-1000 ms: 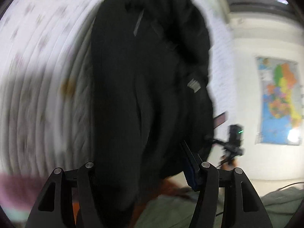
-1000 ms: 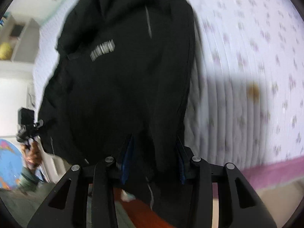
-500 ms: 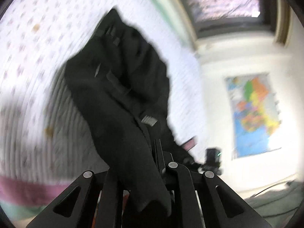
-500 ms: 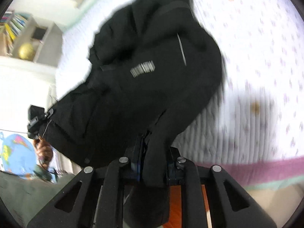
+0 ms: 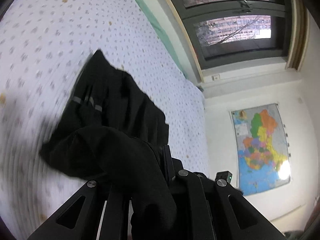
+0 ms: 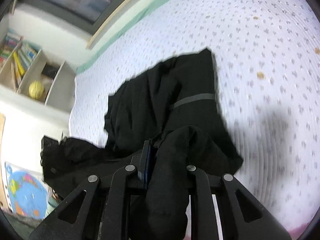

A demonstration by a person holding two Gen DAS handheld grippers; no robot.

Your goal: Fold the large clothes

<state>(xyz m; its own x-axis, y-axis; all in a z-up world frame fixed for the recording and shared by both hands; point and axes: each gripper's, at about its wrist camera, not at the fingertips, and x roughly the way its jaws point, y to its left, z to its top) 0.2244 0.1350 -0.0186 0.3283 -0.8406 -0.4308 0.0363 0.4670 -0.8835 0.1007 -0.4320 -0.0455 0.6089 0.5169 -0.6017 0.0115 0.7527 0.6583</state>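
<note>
step: carry hem over | left gripper, right gripper: fingers clamped on black fabric jacket | advice: keep both level, taut, above white dotted quilted bed

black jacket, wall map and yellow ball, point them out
black jacket [image 6: 186, 100], right wrist view, on its grey stripe
wall map [image 5: 262, 146], left wrist view, coloured middle
yellow ball [image 6: 36, 89], right wrist view, its centre, in the shelf

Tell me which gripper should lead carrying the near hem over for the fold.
Neither clearly: both. The left gripper and right gripper are each shut on a bunched end of the black jacket lifted above the quilted bedspread. I'd move them together to keep the hem even.
</note>
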